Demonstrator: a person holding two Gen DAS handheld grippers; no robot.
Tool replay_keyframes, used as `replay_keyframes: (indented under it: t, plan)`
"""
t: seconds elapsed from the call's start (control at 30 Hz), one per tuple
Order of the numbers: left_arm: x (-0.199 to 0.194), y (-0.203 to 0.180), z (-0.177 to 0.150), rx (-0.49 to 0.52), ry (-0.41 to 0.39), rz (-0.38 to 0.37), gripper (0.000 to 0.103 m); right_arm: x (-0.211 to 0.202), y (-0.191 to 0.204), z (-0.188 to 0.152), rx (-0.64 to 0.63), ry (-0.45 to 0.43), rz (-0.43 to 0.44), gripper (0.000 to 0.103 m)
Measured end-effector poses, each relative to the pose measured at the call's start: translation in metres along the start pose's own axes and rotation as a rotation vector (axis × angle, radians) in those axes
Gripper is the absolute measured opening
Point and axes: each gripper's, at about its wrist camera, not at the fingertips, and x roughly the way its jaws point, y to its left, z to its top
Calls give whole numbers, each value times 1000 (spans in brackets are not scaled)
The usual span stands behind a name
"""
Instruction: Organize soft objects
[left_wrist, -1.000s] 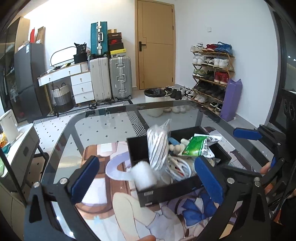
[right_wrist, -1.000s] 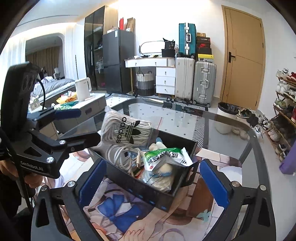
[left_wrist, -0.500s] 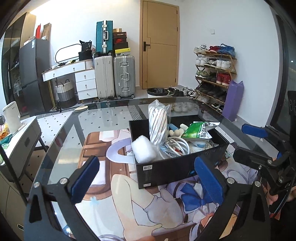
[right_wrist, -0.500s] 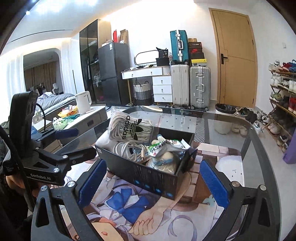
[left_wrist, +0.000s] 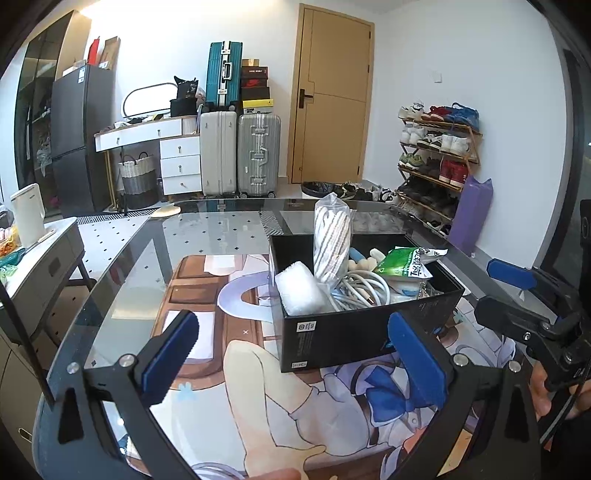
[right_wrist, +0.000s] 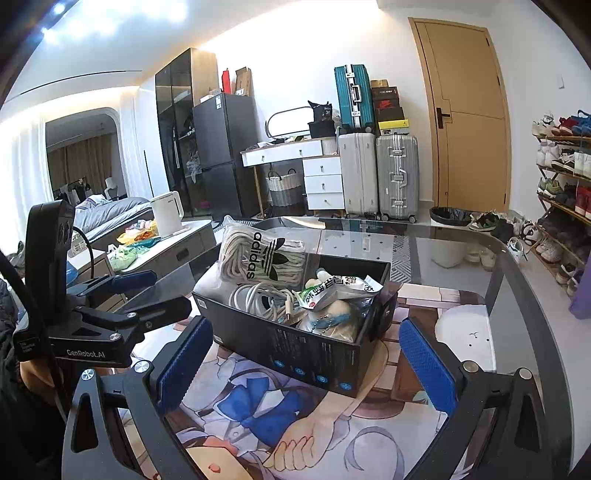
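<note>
A black box (left_wrist: 354, 328) (right_wrist: 314, 354) stands on the printed mat on the glass table. It holds a clear bag of white Adidas socks (left_wrist: 331, 236) (right_wrist: 258, 258), a white foam wrap (left_wrist: 299, 288), a coiled white cable (left_wrist: 362, 291) (right_wrist: 258, 299), a green-and-white packet (left_wrist: 406, 262) (right_wrist: 332, 288) and a plush toy (right_wrist: 328, 317). My left gripper (left_wrist: 295, 354) is open and empty, in front of the box. My right gripper (right_wrist: 303, 365) is open and empty, near the box's front. Each gripper shows in the other's view, the right (left_wrist: 524, 306) and the left (right_wrist: 122, 310).
The printed anime mat (left_wrist: 258, 387) covers the near part of the glass table (left_wrist: 207, 221). A low side cabinet with a white kettle (right_wrist: 168, 214) stands to the left. Suitcases (left_wrist: 240, 151), a door and a shoe rack (left_wrist: 436, 162) stand behind.
Both grippers have drawn back and up from the box, which now looks smaller and farther. They stay open and empty. The box's contents have not moved.
</note>
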Motion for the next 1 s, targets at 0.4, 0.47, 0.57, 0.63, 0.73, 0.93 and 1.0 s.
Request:
replay_keyframes:
  t: [0.4,0.47,0.57,0.63,0.73,0.93,1.0]
  plan:
    - [0,-1,-4,-1,-3,-10,103,0,1,-2,1,0,-1,102]
    - [0,-1,-5,-2,-1,-10,103,0,1,-3,-2,-4,-5,102]
    - [0,-1,-5,0,-5,-9,103,1,0,-3,-6,-1,-5,102]
    - [0,-1,-5,-5,-11,-8,103,1,1,-4,-13,-4,-16,102]
    - [0,0,-7,-11,-15,-8,103,2,1,-6,-13,-4,-17,102]
    - [0,0,-6,-16,-20,-2,103,3,0,-6,-15,-4,-16,102]
    - [0,0,-7,-16,-22,0,103,3,0,-6,-15,-7,-18,102]
